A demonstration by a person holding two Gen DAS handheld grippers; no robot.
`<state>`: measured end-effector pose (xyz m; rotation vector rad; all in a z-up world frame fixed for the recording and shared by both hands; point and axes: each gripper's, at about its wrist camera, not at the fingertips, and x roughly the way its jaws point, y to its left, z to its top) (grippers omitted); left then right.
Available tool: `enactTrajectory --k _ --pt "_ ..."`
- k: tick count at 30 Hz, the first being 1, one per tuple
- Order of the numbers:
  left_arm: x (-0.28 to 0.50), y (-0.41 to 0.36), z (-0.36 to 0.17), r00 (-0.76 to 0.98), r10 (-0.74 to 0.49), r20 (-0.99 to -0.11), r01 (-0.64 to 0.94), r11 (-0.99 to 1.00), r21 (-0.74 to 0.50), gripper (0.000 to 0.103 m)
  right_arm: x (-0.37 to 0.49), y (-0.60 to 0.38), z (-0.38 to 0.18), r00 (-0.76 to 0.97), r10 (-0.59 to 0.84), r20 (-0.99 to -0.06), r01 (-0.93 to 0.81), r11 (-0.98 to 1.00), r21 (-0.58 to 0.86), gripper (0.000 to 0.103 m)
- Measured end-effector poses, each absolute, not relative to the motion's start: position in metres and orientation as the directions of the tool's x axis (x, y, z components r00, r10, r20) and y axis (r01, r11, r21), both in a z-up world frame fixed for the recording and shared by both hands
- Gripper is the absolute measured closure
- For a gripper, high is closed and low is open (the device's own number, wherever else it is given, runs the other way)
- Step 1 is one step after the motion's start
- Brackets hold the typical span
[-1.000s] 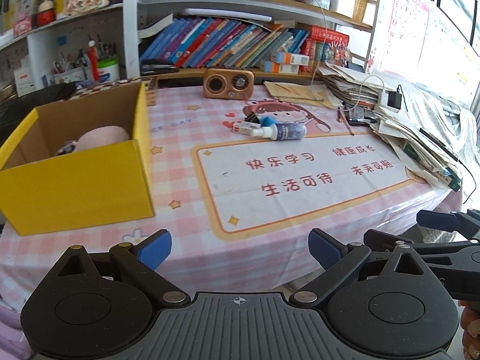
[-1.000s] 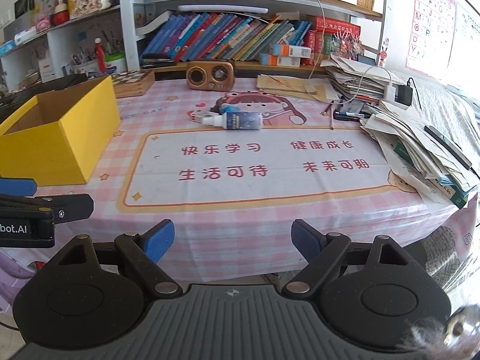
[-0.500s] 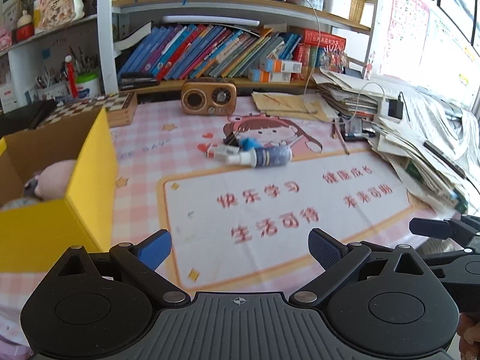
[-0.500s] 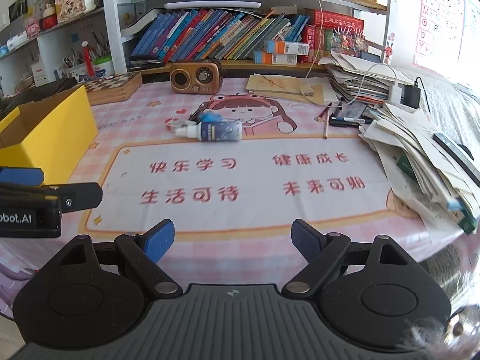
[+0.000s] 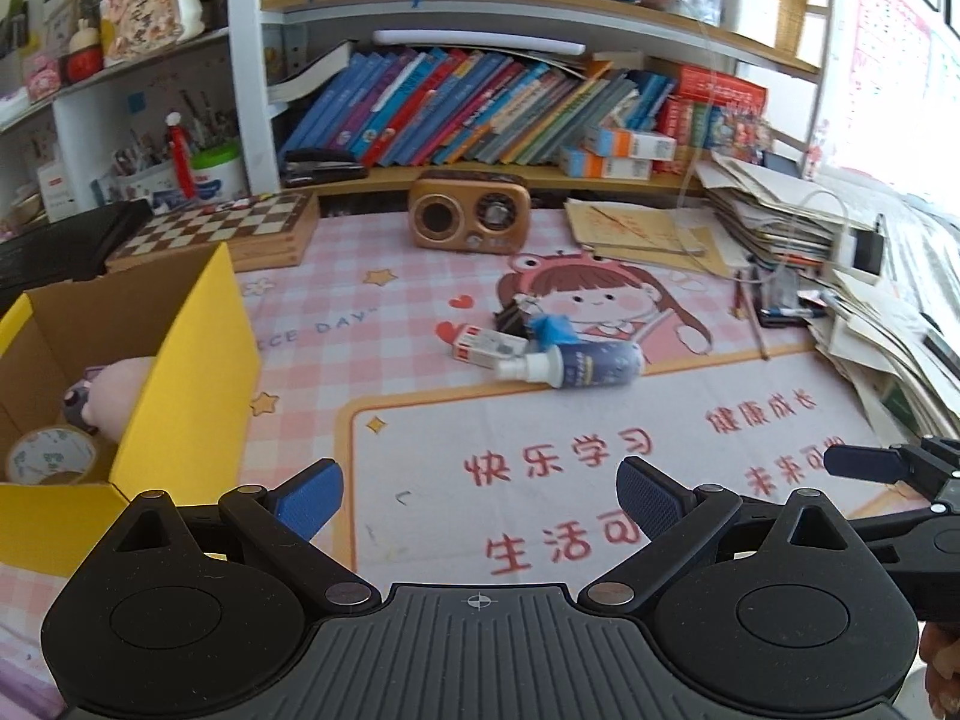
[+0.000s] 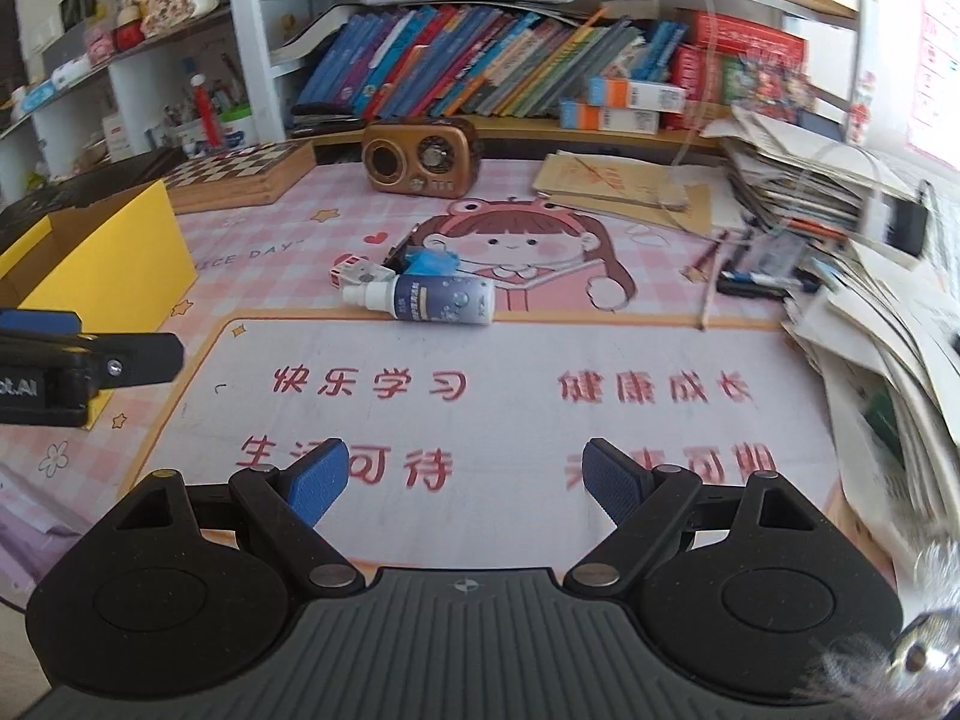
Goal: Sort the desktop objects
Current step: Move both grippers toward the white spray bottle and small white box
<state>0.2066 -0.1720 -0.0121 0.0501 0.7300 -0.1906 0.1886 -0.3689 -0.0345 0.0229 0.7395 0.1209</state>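
Left of the left gripper [image 5: 480, 495]: yellow box [image 5: 186, 384], already holding plush toy [image 5: 117, 396] and tape roll [image 5: 51, 455]. Ahead of both tools: spray bottle [image 6: 429, 299], small carton [image 6: 357, 272], blue item [image 6: 429, 261], unsorted. Left gripper and right gripper [image 6: 465, 483]: jaws apart, empty.

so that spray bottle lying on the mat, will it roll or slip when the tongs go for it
The spray bottle lies on its side and looks round, so a nudge across its length would probably roll it. Its printed plastic body seems smooth, so it could slip. The small white box beside its nozzle may get knocked too.
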Motion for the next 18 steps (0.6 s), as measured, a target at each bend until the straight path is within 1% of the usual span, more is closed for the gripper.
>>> enactTrajectory --k 6,18 --pt "0.222 -0.173 -0.011 0.725 -0.115 -0.679 0.144 0.990 -0.014 0.004 0.226 -0.374 -0.036 0.728 0.171 -0.664 -0.196 0.980 0.038 0.019" --pt "0.253 -0.174 -0.008 0.736 -0.063 -0.674 0.080 0.997 -0.005 0.004 0.306 -0.363 -0.041 0.700 0.271 -0.660 -0.427 0.901 -0.083 0.020"
